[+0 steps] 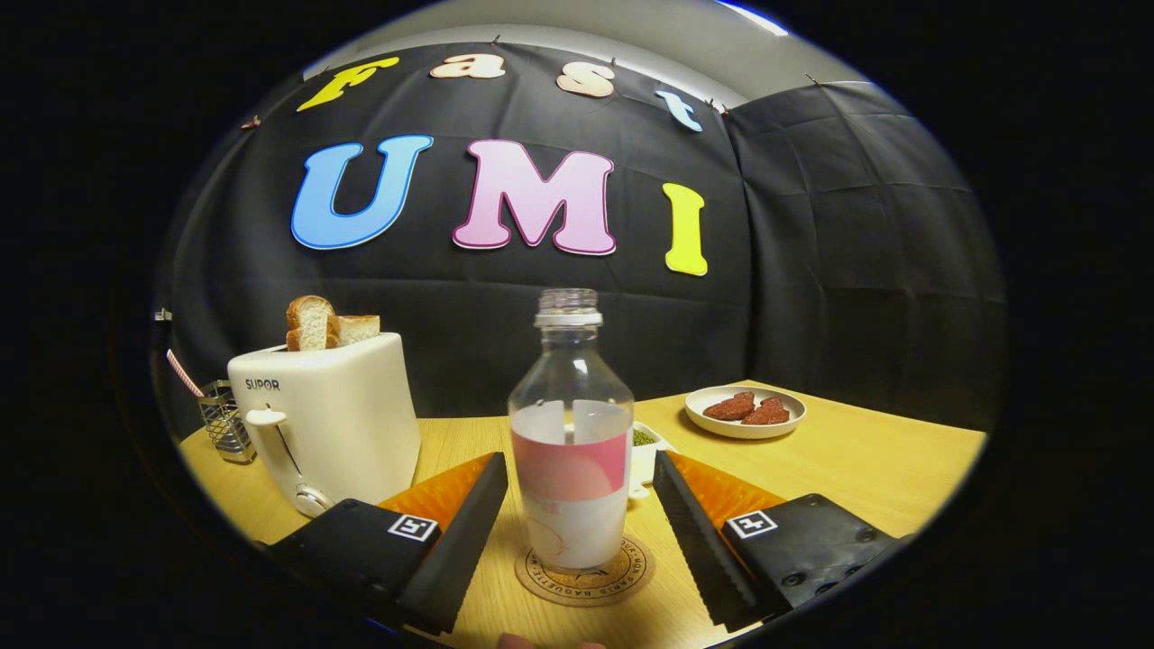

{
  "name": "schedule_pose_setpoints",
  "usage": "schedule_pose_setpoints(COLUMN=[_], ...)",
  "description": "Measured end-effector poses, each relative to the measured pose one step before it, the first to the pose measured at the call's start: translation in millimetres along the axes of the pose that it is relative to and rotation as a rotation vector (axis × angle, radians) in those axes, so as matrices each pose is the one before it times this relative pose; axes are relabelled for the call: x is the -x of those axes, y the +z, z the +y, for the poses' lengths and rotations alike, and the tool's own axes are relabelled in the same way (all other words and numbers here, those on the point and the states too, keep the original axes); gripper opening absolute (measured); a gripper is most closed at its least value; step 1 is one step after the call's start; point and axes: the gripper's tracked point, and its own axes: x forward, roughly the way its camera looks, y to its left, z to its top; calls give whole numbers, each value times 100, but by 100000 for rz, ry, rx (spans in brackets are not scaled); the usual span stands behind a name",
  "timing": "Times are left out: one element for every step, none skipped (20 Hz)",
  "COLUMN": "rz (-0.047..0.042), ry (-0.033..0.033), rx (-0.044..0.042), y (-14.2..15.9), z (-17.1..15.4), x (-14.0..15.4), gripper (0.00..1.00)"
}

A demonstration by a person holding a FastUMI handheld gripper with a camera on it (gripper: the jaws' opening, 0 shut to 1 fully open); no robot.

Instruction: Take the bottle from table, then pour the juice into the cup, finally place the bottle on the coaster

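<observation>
A clear plastic bottle (571, 433) with a pink and white label and no cap stands upright on a round cork coaster (586, 572) on the wooden table. My gripper (577, 491) is open, one finger on each side of the bottle, with a gap between each finger and the bottle's wall. Behind the bottle a small white cup (645, 451) with something green in it shows partly, the rest hidden by the bottle.
A white toaster (326, 424) with bread slices stands left of the fingers, a wire holder (224, 420) with a straw beyond it. A white plate (745, 411) with two reddish pieces sits far right on the table (865, 469).
</observation>
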Motion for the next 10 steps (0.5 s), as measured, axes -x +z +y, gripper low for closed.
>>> schedule_pose_setpoints(rz=[517,594,465,110,-291,-536,-986,-334,-86,39], ry=[547,-18,-39,201,427,532,681,539,813,824], rx=[-862,-322,97,337,553,327,95,-302,-680,-754], y=[15,18,83,364,483,496,656,696,675,518], z=[143,-50,-23,84,107,29,106,60,114,151], x=[406,367,555,578,683,817,807,637,835,863], gripper=[100,100,100,100,100,100,100,100,100,100])
